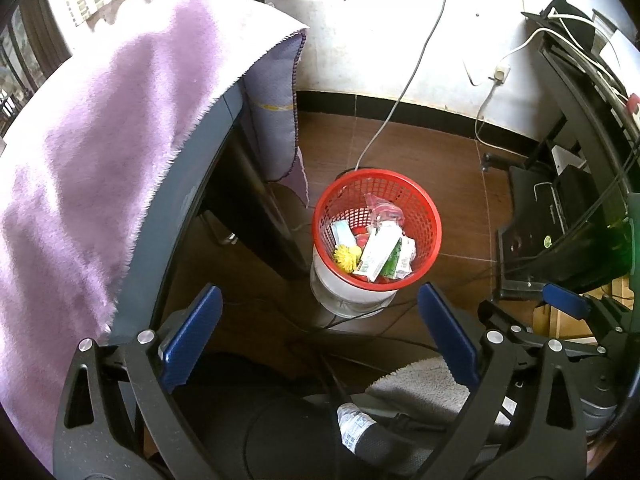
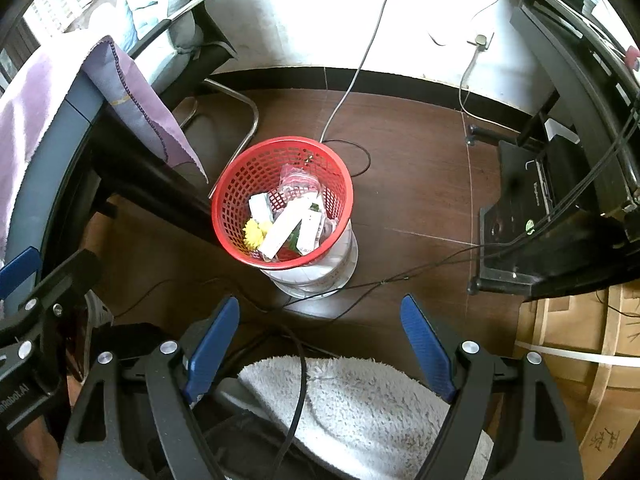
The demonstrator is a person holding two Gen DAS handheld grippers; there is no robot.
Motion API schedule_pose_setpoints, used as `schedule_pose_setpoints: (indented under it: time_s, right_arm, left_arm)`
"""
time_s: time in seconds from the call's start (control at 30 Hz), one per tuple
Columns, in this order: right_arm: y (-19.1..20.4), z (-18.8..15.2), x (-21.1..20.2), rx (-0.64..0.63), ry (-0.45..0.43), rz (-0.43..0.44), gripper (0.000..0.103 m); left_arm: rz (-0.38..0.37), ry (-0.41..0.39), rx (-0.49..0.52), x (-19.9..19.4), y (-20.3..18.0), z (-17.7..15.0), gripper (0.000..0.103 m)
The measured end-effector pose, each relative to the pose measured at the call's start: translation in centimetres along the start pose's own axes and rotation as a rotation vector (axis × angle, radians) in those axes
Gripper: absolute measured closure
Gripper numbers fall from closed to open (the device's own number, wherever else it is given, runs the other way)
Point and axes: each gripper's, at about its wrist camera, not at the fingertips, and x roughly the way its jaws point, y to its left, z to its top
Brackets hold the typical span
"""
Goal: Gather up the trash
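A red mesh basket (image 1: 376, 228) is seen standing on the brown tiled floor (image 1: 460, 200), set on top of a white round container (image 1: 348, 292). Trash is already held inside it: a long white carton (image 1: 380, 250), a yellow crumpled piece (image 1: 346, 257), a clear plastic bag (image 1: 384, 210) and some small wrappers. In the right wrist view the same basket (image 2: 282, 200) is found just ahead of the fingers.

The left gripper (image 1: 320, 336) is held wide open above the floor, with nothing between its blue pads (image 1: 192, 340). The right gripper (image 2: 320, 344) is likewise spread open and empty; one of its blue pads (image 2: 426, 346) shows clearly.

To the left, a counter (image 1: 188, 184) draped with a purple fleece cloth (image 1: 100, 120) is placed close to the basket, its dark leg and a hanging cloth corner (image 1: 280, 120) just beside the rim. Thin black cables (image 2: 400, 276) are strung across the floor past the container's base, and a grey cord (image 1: 400, 92) runs down the white wall to the floor behind the basket. A black stand with equipment (image 1: 560, 220) is set well to the right. A white fluffy mat (image 2: 360, 408) lies under the right gripper.
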Motion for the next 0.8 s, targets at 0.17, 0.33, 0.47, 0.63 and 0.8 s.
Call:
schedule_pose_setpoints:
  time_s: [0.17, 0.33, 0.47, 0.63, 0.8]
  right_arm:
    - [-0.02, 0.01, -0.04, 0.0, 0.0, 0.0, 0.021]
    - [-0.16, -0.05, -0.09, 0.006, 0.004, -0.001, 0.021]
    - [-0.38, 0.18, 0.02, 0.002, 0.009, -0.001, 0.021]
    - [-0.47, 0.14, 0.17, 0.001, 0.011, -0.002, 0.017]
    - [-0.5, 0.07, 0.33, -0.006, 0.015, -0.001, 0.017]
  left_arm:
    - [0.006, -0.001, -0.002, -0.12, 0.09, -0.09, 0.008]
    - [0.016, 0.001, -0.009, -0.12, 0.34, -0.05, 0.008]
    - [0.021, 0.0, -0.003, -0.12, 0.34, -0.08, 0.008]
    - [0.04, -0.002, 0.001, -0.09, 0.44, -0.08, 0.008]
    - [0.039, 0.0, -0.003, -0.09, 0.44, -0.14, 0.008]
